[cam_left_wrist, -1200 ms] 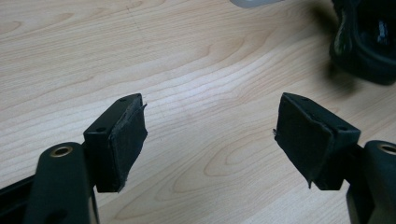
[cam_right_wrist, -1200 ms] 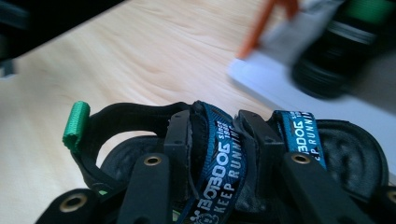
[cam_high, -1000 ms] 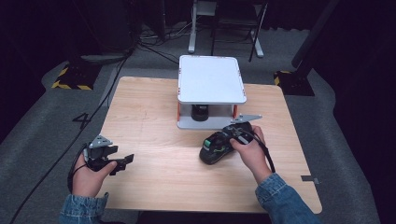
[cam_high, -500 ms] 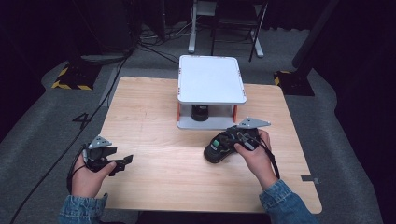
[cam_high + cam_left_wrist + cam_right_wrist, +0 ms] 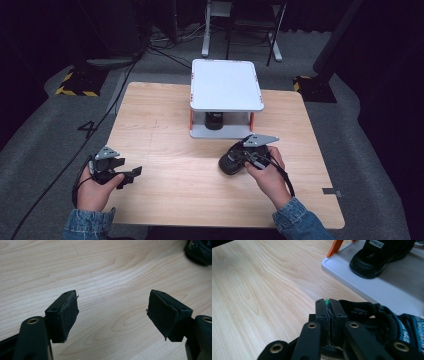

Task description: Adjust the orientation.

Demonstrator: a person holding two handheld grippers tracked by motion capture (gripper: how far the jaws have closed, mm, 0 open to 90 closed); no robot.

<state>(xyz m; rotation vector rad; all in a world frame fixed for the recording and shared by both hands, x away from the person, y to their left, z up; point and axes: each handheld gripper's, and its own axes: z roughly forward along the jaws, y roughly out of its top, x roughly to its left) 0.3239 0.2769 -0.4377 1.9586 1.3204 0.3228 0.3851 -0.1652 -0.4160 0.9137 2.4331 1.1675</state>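
A black shoe [image 5: 231, 162] with blue-green trim lies on the wooden table [image 5: 165, 125], just in front of the white rack [image 5: 227, 85]. My right gripper [image 5: 244, 156] is shut on the shoe's thin edge. In the right gripper view its jaws [image 5: 328, 302] have just been closing and now pinch the shoe's [image 5: 392, 322] rim, with a bit of green showing between them. A second black shoe [image 5: 214, 120] [image 5: 382, 255] stands on the rack's lower shelf [image 5: 367, 287]. My left gripper [image 5: 131, 175] [image 5: 112, 312] stands open over bare wood at the front left.
The rack has a white top plate on orange posts and stands at the table's far middle. Dark floor, cables and chair legs lie beyond the table. The held shoe [image 5: 200, 250] shows at the top right of the left gripper view.
My right hand has shifted a little to the right at the shoe, and its jaws have come together on the shoe's edge. My left hand has kept still.
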